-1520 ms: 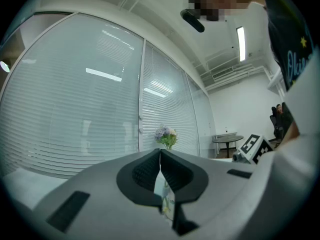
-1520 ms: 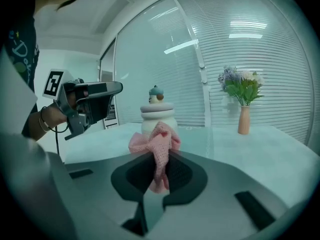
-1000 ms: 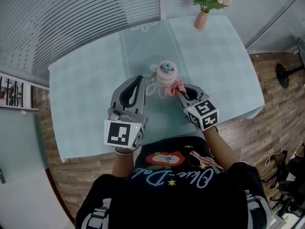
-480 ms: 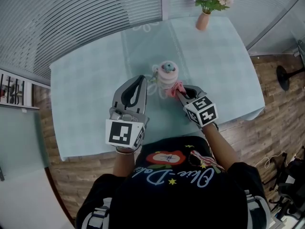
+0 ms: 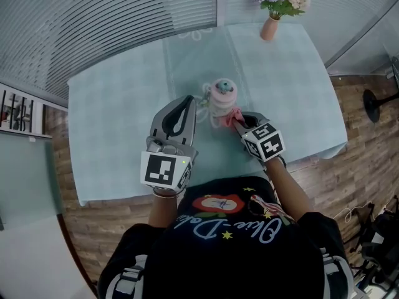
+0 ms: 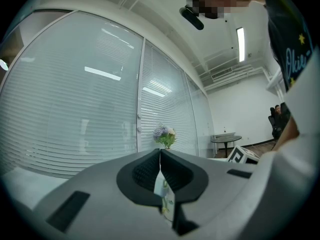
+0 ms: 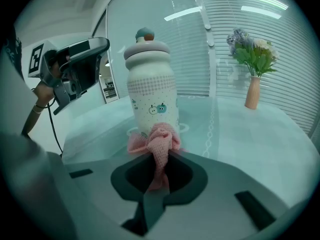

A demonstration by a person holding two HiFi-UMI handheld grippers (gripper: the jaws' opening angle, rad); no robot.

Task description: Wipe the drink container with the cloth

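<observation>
Tabletop (image 5: 112, 142): pale teal, glassy.
Bottle (image 7: 150, 91): white, apple print, domed lid, upright mid-table.
Right gripper (image 7: 159, 160): clamped tight on pink cloth (image 7: 157, 141), pressing bottle's base.
Left gripper (image 6: 160, 156): jaws together, hovering alongside.

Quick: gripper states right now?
Left gripper: shut, nothing clearly held.
Right gripper: shut on cloth.
</observation>
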